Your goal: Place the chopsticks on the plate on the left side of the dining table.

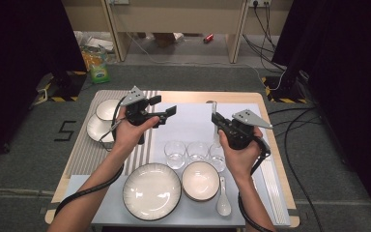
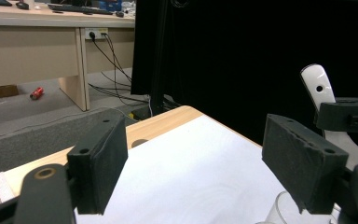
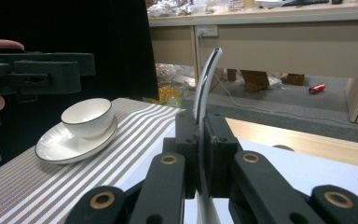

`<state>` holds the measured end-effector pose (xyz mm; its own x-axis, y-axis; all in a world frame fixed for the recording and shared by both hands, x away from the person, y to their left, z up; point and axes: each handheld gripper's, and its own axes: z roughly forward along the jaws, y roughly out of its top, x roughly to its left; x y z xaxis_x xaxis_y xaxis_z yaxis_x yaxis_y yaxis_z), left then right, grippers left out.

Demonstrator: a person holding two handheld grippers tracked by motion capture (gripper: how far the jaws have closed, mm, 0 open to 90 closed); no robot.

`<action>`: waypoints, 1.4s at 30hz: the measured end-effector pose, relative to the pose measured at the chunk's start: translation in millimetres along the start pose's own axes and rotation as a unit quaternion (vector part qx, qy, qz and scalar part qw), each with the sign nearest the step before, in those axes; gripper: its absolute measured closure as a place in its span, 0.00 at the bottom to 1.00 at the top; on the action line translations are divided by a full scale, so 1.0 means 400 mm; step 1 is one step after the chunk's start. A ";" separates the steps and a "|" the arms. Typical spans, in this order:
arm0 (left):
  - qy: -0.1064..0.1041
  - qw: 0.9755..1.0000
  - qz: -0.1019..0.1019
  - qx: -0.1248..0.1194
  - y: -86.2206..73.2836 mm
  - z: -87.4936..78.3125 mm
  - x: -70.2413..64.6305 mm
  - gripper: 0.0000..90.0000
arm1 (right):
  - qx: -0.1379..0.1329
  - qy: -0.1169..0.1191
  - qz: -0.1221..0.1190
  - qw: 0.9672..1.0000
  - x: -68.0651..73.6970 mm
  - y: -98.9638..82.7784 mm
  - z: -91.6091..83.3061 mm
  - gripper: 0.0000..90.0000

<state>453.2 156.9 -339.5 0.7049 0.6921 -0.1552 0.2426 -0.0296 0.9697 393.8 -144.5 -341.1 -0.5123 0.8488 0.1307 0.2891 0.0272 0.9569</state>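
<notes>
A lab or recording room is showing here, not a home. Black curtains [image 1: 19, 43] are hanging at both sides of the counter [image 1: 198, 96], which is standing on grey carpet [image 1: 24, 154]. Cables [image 1: 265, 29] are trailing across the floor to wall sockets [image 2: 95, 33], yellow-black hazard tape [image 1: 278, 99] is marking stand feet, and plain wooden desks [image 1: 174, 19] are lining the back.

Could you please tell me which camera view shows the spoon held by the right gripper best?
The right gripper view: the spoon rises edge-on, pinched between the right gripper jaws. The left gripper view shows its white handle end with a hole; the high view gives a faint sliver.
</notes>
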 end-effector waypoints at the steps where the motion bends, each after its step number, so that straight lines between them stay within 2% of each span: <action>1: -0.001 1.000 0.000 0.001 -0.001 0.001 0.000 0.24 | 0.001 0.000 0.002 1.000 0.000 0.001 0.000 0.95; 4: -0.001 1.000 0.000 0.001 -0.001 0.003 -0.001 0.24 | -0.001 0.000 -0.004 1.000 -0.001 0.001 0.001 0.95; 15: -0.003 1.000 0.001 0.002 0.001 0.009 -0.005 0.24 | 0.002 0.001 0.003 1.000 0.002 0.001 0.006 0.95; 42: -0.006 1.000 0.003 0.002 0.007 0.025 -0.016 0.25 | 0.004 0.001 -0.002 1.000 0.000 0.001 0.016 0.95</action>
<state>456.0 145.4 -337.7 0.7146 0.6828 -0.1519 0.2405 -0.0359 0.9700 399.0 -141.1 -342.4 -0.5161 0.8471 0.1267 0.2923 0.0352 0.9557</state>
